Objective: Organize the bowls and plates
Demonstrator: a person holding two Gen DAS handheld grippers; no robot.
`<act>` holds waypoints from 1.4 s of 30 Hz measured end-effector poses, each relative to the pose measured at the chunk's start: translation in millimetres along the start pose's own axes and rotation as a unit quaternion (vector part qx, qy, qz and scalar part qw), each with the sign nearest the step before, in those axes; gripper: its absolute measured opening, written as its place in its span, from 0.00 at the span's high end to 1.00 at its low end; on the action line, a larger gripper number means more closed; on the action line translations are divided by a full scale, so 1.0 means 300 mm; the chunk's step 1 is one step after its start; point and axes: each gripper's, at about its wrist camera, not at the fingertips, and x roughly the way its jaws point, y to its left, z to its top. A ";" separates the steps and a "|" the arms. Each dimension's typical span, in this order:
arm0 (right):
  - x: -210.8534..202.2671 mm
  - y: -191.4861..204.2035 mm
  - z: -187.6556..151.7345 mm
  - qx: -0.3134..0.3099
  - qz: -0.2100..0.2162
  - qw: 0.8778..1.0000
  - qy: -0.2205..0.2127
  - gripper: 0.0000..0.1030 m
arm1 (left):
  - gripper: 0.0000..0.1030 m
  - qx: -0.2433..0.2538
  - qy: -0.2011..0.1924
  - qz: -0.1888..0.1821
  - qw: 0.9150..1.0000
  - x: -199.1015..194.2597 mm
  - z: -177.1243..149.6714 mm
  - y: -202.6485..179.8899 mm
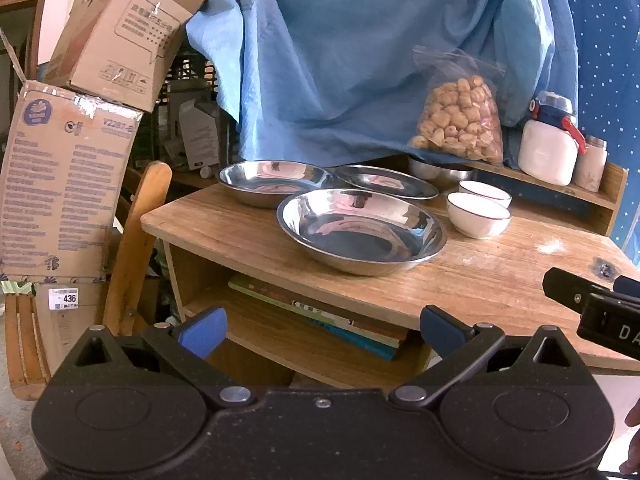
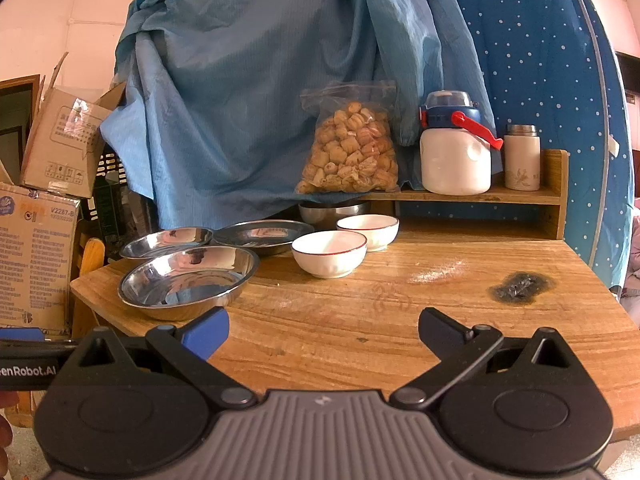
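Three steel plates (image 2: 188, 276) sit clustered at the left end of a worn wooden table (image 2: 360, 320), with two white bowls (image 2: 329, 253) just to their right, one behind the other. A dark scorch mark (image 2: 520, 287) mars the tabletop's right side. Behind, a low shelf (image 2: 500, 196) carries a snack bag (image 2: 352, 152) and two flasks (image 2: 456, 148), backed by a blue sheet (image 2: 248, 80); cardboard boxes (image 1: 64, 184) stack at left. The left gripper (image 1: 322, 330) and the right gripper (image 2: 324, 330) both hover spread wide, holding nothing.

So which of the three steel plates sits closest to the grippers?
The front steel plate, alone at the table's near-left edge. The other two steel plates sit side by side behind it, farther from both open grippers.
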 end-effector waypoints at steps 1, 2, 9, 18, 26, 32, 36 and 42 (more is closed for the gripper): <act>0.004 0.002 0.006 -0.001 0.000 1.000 0.001 0.00 | 0.01 -0.001 0.001 -0.003 1.000 0.003 0.009 0.003; 0.011 0.004 0.018 -0.003 0.002 1.000 0.003 0.00 | 0.01 -0.002 0.000 -0.006 1.000 0.007 0.020 0.009; 0.116 0.006 0.139 -0.002 0.022 1.000 0.019 0.00 | 0.01 -0.024 -0.009 -0.002 1.000 0.062 0.151 0.079; 0.355 0.032 0.316 0.013 0.084 0.995 0.061 0.00 | 0.01 -0.046 -0.011 0.039 0.998 0.247 0.355 0.241; 0.612 0.132 0.442 -0.027 0.154 0.981 0.113 0.00 | 0.01 -0.075 0.016 0.042 0.996 0.436 0.443 0.363; 0.825 0.220 0.524 -0.028 0.250 0.951 0.182 0.00 | 0.01 -0.102 0.045 0.026 0.993 0.548 0.465 0.394; 0.945 0.272 0.555 -0.036 0.279 0.937 0.207 0.03 | 0.01 -0.107 0.048 0.016 0.993 0.580 0.465 0.396; 1.078 0.345 0.564 -0.083 0.300 0.921 0.232 0.17 | 0.07 -0.129 0.055 0.013 0.990 0.613 0.448 0.400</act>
